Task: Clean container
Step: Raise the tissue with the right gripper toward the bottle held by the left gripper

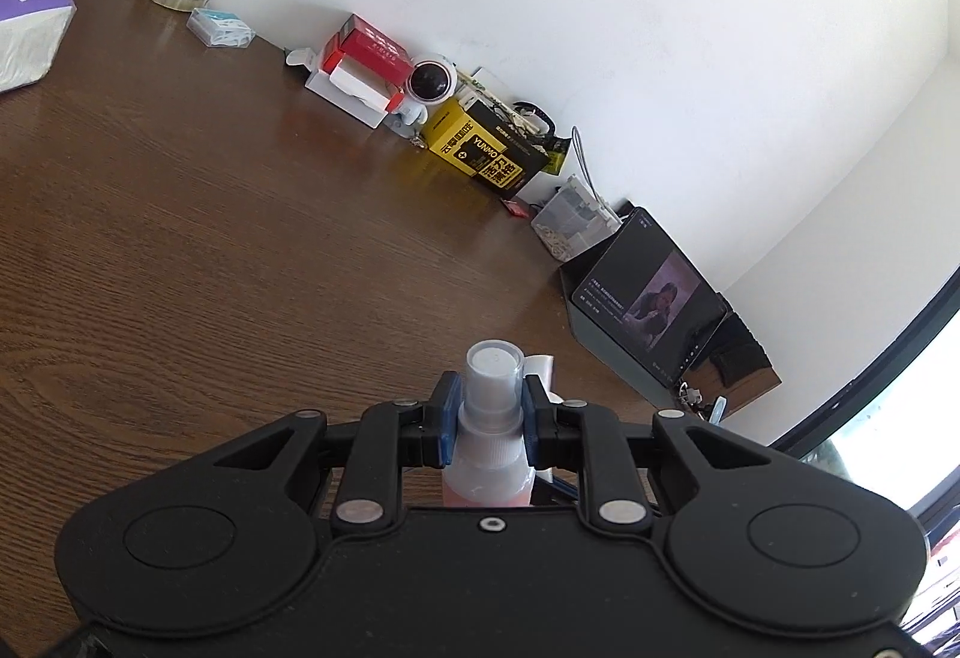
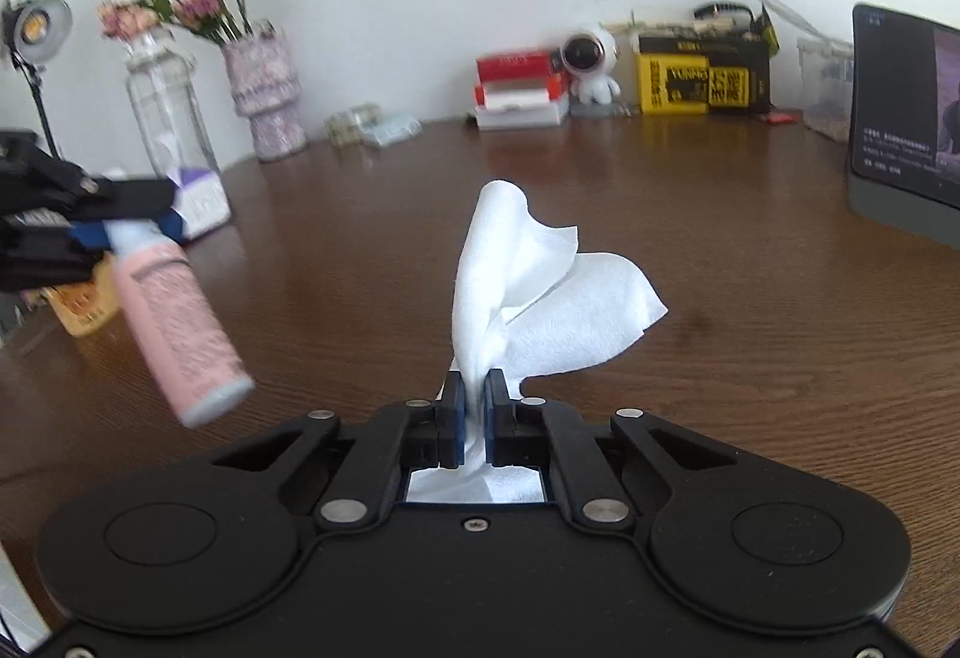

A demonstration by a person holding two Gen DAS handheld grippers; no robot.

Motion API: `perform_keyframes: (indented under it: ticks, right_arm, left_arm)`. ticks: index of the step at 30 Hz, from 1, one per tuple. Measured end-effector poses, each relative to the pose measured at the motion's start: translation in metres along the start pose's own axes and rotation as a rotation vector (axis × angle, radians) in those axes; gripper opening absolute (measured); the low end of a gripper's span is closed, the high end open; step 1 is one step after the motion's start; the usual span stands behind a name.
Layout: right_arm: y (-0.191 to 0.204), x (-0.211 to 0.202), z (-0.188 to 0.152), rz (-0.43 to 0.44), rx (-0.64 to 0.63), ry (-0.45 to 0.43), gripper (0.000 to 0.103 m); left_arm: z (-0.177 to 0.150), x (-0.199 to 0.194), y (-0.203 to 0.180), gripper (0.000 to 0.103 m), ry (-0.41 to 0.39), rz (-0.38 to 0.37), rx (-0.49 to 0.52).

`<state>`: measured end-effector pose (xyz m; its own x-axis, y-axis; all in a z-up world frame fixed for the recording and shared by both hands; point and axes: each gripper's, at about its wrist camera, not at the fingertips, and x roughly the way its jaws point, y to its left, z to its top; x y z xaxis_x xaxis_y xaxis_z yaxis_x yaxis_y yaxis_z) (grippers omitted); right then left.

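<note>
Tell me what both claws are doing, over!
Left claw shut on pink spray bottle, off the table. Right claw shut on white tissue. Nothing between them.

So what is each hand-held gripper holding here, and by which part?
The left hand-held gripper clamps the pink spray bottle by its neck, just under the cap. The right hand-held gripper pinches a white tissue at its bunched lower end.

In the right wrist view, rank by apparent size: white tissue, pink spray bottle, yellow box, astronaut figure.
1. white tissue, though nearest the camera
2. pink spray bottle
3. yellow box
4. astronaut figure
</note>
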<state>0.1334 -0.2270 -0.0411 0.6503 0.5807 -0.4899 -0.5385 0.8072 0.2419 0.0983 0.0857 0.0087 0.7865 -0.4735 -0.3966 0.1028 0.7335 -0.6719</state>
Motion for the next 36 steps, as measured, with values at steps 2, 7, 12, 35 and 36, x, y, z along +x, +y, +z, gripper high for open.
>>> perform_keyframes:
  ticks: [2,7,12,35,36]
  right_arm:
    - [0.001,-0.013,0.003,0.045,0.036,-0.042,0.006]
    - [0.010,-0.043,0.010,0.195,0.099,-0.120,0.006]
    - [0.026,-0.048,0.019,0.306,0.086,-0.137,0.006]
    - [0.022,-0.034,0.010,0.321,0.137,-0.090,0.006]
    - [0.019,-0.034,0.007,0.316,0.145,-0.085,0.006]
  left_arm:
    - [0.000,0.000,0.001,0.021,-0.001,-0.003,-0.005]
    - [-0.001,-0.001,0.000,0.021,-0.009,-0.005,-0.004]
    - [-0.002,-0.002,-0.003,0.021,-0.017,-0.018,-0.007]
    - [0.001,-0.008,-0.007,0.021,-0.033,-0.034,-0.014]
    - [0.001,-0.008,-0.007,0.021,-0.033,-0.034,-0.014]
